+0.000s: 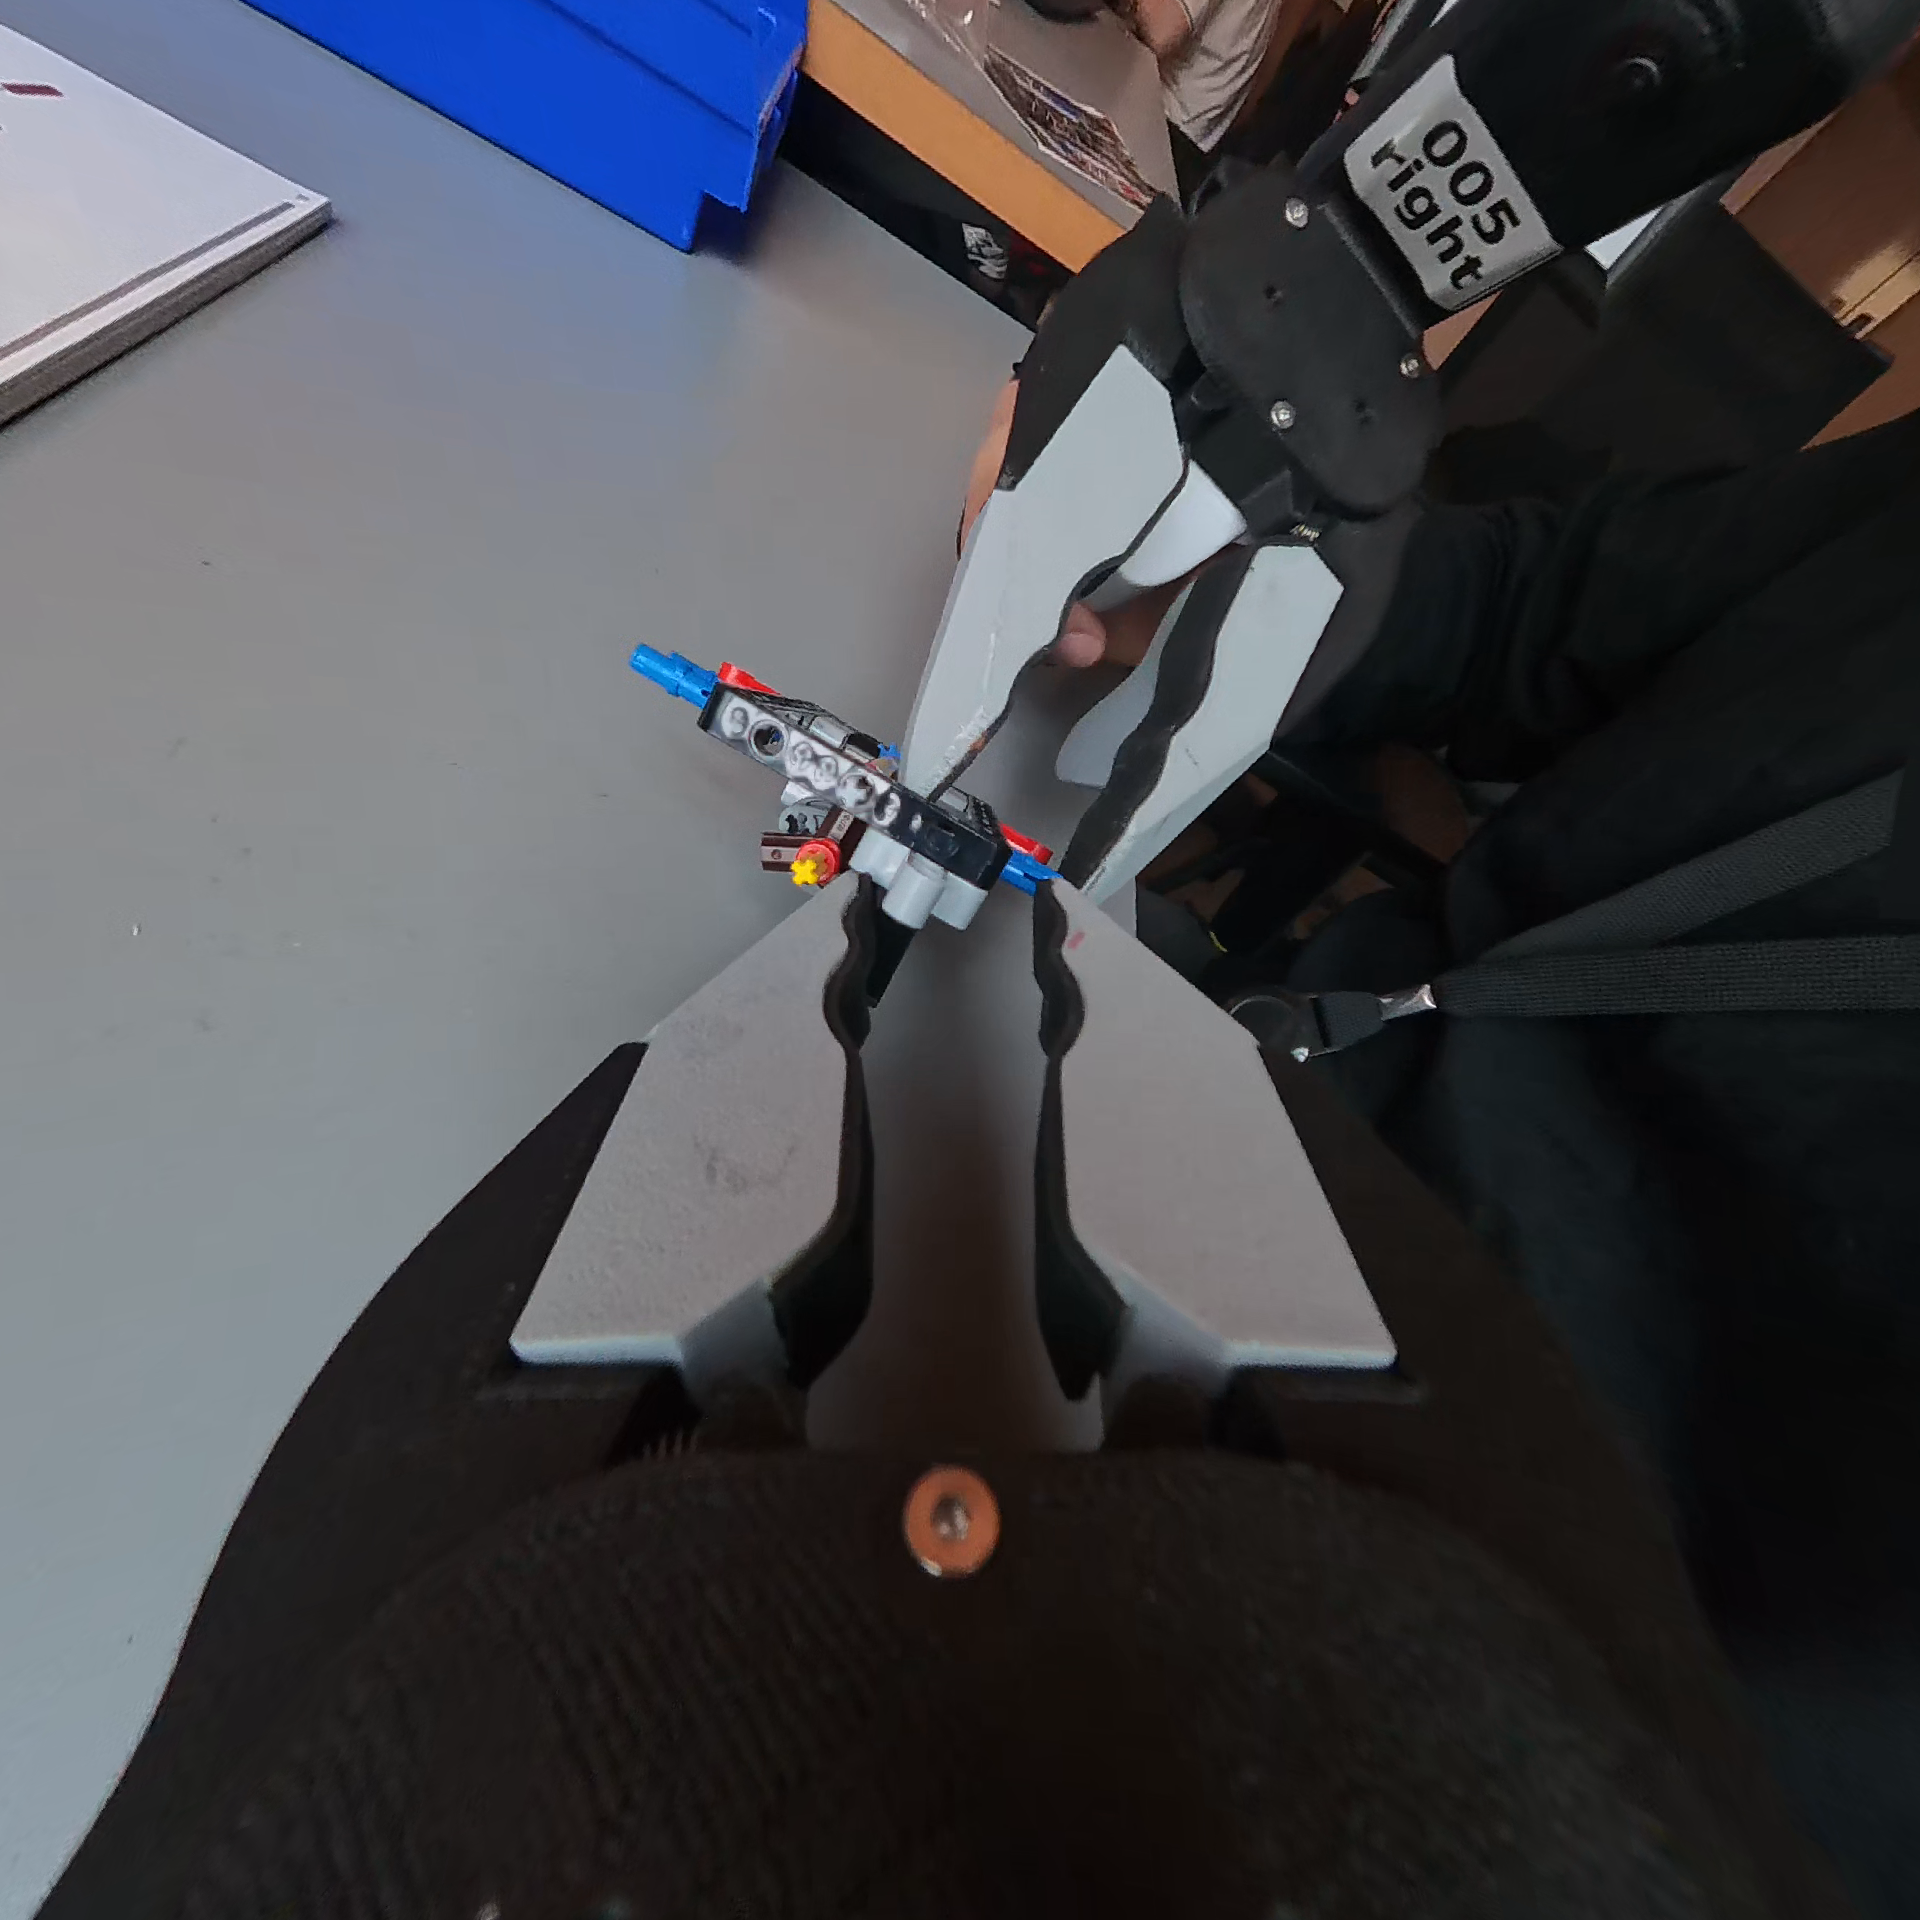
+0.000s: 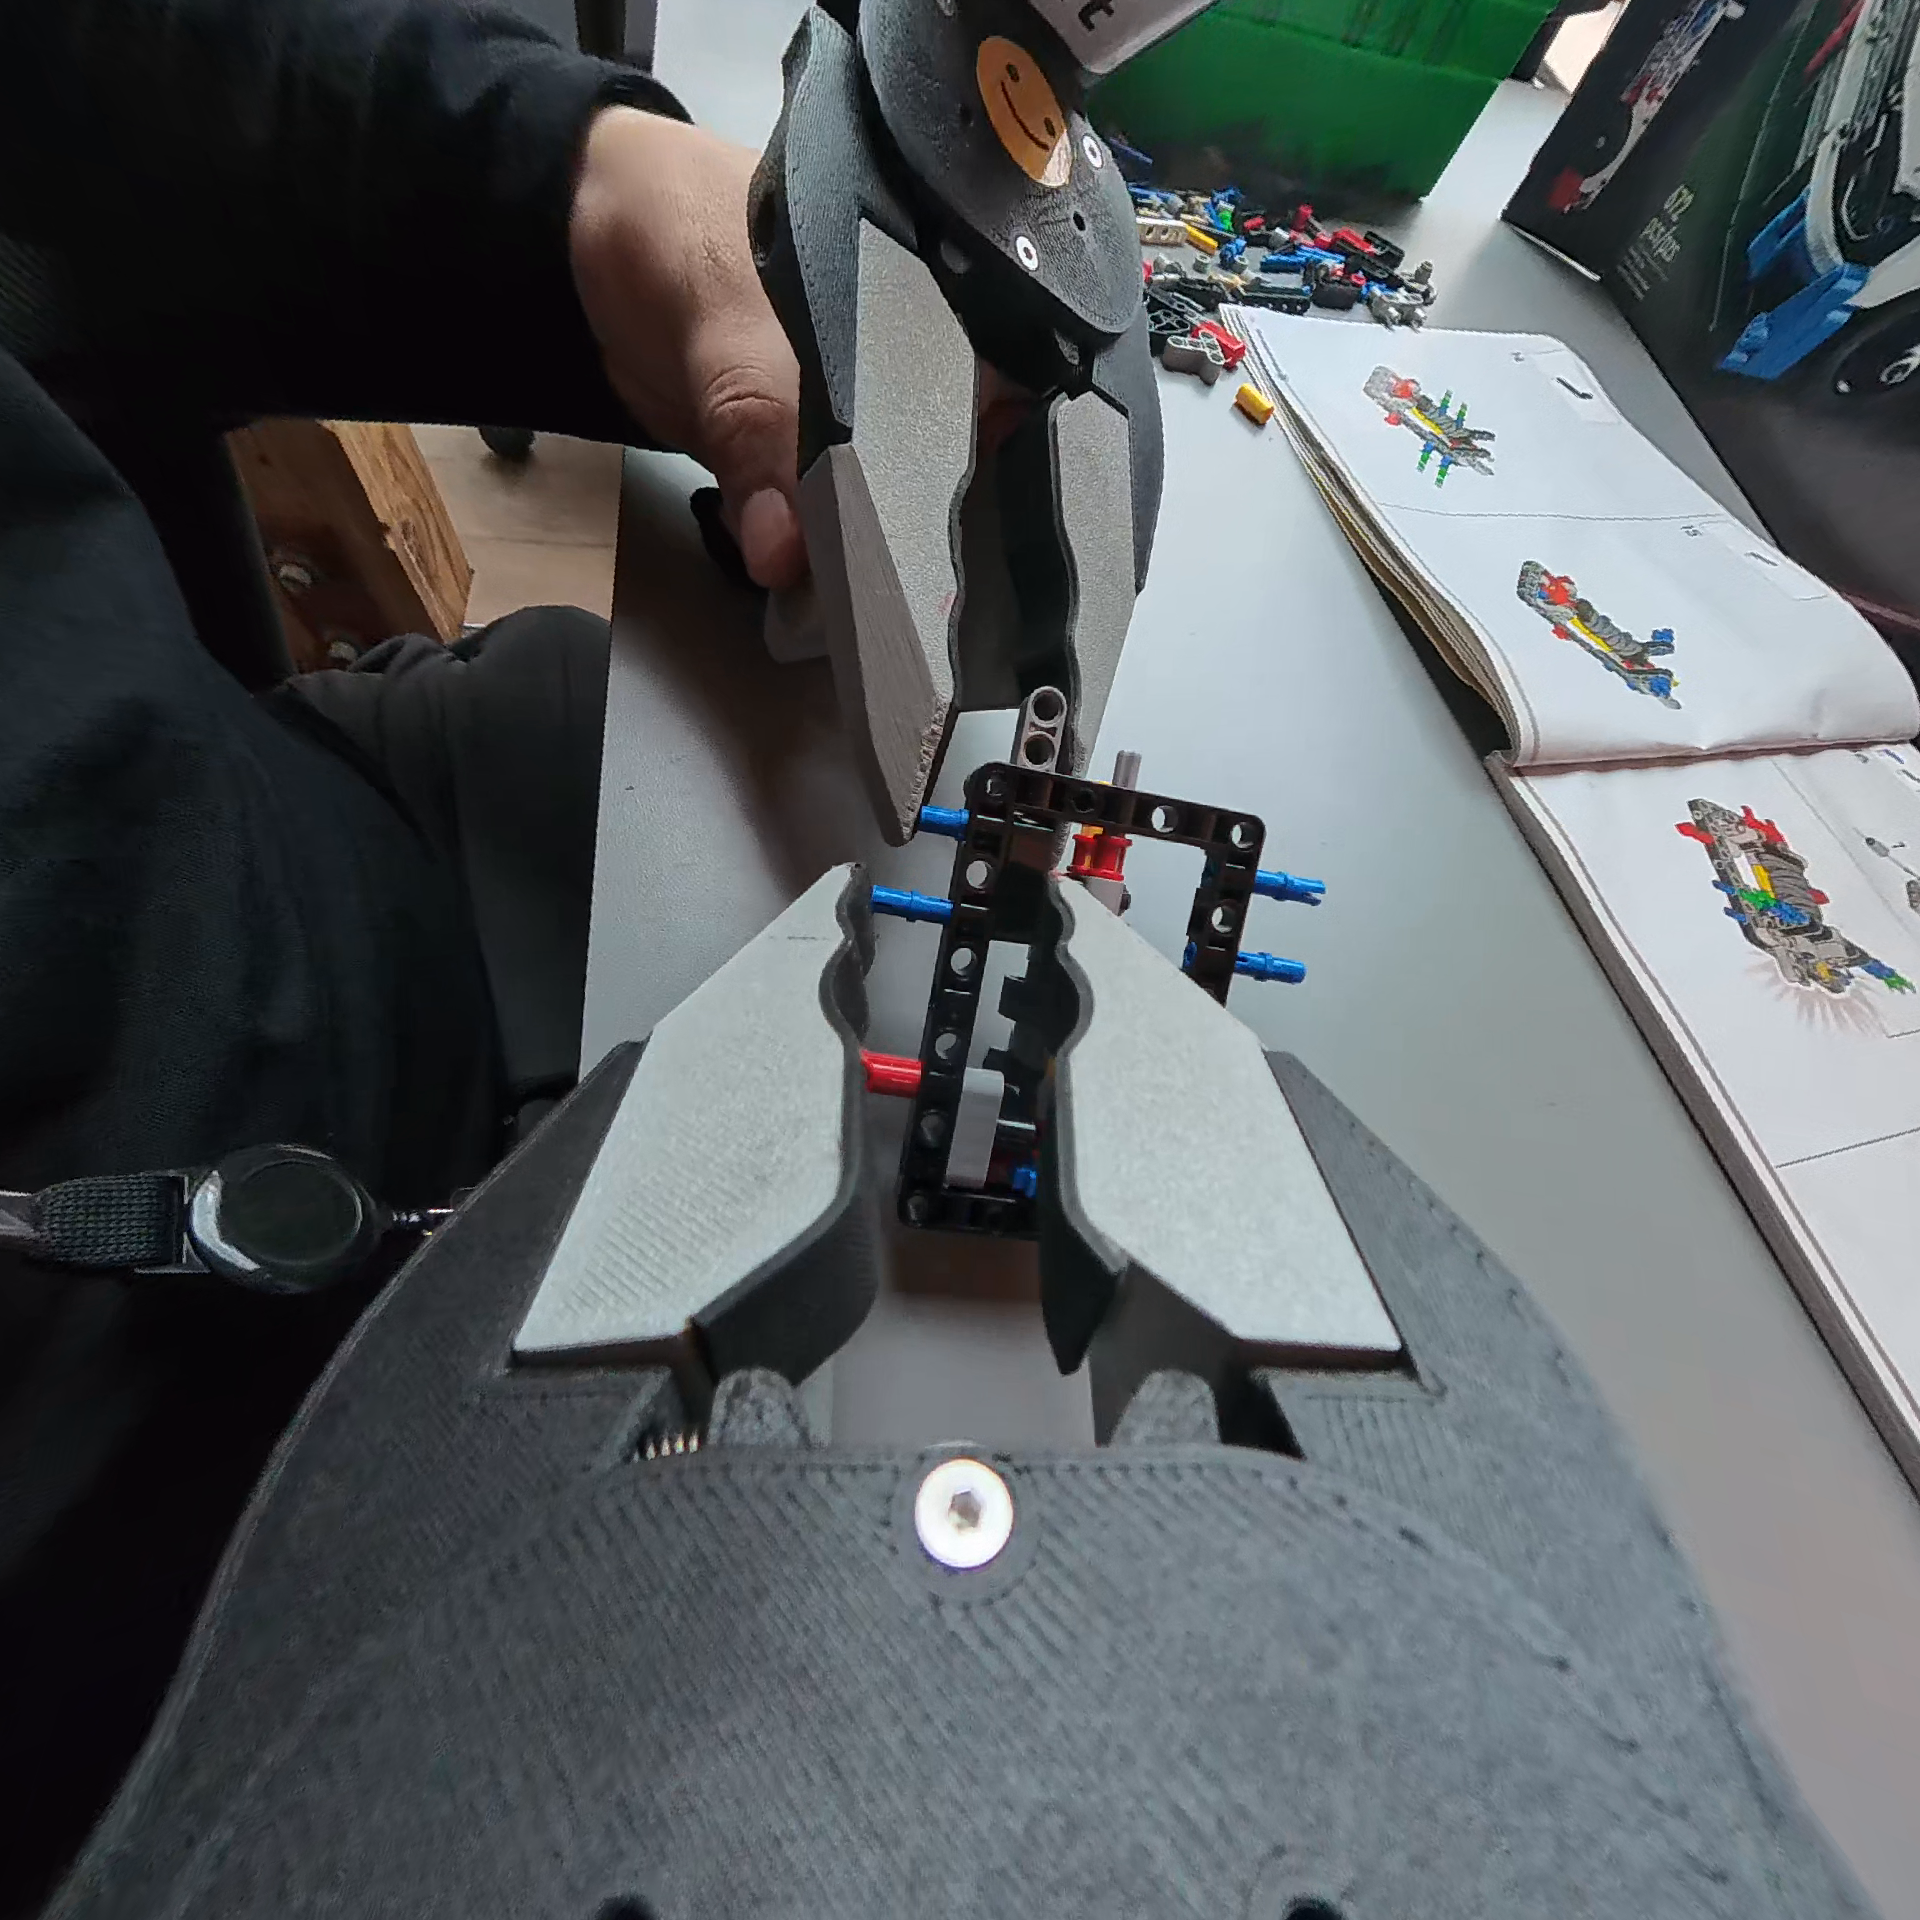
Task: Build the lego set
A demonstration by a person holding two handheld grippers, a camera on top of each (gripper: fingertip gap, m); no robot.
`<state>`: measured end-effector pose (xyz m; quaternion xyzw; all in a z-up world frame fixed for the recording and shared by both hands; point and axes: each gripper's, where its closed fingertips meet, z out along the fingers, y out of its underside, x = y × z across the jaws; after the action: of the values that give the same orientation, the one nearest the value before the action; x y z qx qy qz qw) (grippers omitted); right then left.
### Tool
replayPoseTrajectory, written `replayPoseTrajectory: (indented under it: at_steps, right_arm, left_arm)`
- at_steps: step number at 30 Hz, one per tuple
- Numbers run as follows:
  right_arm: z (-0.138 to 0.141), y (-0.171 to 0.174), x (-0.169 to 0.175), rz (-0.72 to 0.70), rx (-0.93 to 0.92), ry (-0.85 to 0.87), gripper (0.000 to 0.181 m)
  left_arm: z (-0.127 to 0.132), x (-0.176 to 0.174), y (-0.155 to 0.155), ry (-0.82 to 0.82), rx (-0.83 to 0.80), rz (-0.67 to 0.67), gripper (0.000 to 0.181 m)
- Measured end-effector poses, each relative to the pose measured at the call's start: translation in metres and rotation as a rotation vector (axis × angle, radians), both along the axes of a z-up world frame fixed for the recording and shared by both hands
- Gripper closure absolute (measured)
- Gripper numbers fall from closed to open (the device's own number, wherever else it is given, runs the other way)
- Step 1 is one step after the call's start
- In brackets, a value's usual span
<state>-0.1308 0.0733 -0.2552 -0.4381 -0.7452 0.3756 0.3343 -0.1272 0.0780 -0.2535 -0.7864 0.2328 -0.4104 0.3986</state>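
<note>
Nearest, right claw (image 2: 961, 914) clamped across black lego frame (image 2: 1039, 966), held above grey surface (image 2: 1351, 1039). Left claw (image 1: 951, 899) gripping the frame's light grey connector piece (image 2: 1042, 722) at its far end. Beyond, open instruction booklet (image 2: 1610, 582), loose lego parts (image 2: 1288, 260), green bin (image 2: 1299, 104).

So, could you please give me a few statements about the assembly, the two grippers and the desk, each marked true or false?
1. The lego frame is black with blue pins. True.
2. The instruction booklet lies closed. False: it lies open on the table.
3. Both the left gripper and the right gripper are at the frame. True.
4. Loose pieces lie beyond the booklet. True.
5. The bin in the left wrist view is red. False: it is blue.
</note>
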Motion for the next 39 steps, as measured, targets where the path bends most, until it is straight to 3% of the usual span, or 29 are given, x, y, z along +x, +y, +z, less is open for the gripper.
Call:
replayPoseTrajectory:
  at_steps: [2,10,23,31,36,39]
  right_arm:
    - [0.000,0.002,0.000,-0.007,-0.004,-0.001,0.160]
    - [-0.003,0.002,0.003,0.023,-0.007,-0.005,0.160]
    - [0.007,-0.007,0.002,0.033,-0.186,0.069,0.157]
    - [0.007,-0.002,0.003,0.007,-0.083,0.113,0.169]
    - [0.009,-0.006,0.005,0.012,-0.052,0.115,0.168]
    - [0.017,-0.001,0.007,0.001,-0.095,0.143,0.168]
  left_arm:
    - [-0.001,0.002,-0.002,0.001,-0.005,-0.017,0.153]
    - [-0.003,0.004,-0.002,0.037,0.009,-0.022,0.154]
    - [0.001,0.006,-0.005,0.087,0.099,-0.029,0.153]
    - [-0.003,0.002,-0.015,0.173,0.129,-0.069,0.153]
    - [-0.001,0.007,-0.010,0.243,0.194,-0.051,0.164]
    - [0.010,0.006,-0.011,0.180,0.185,-0.036,0.156]
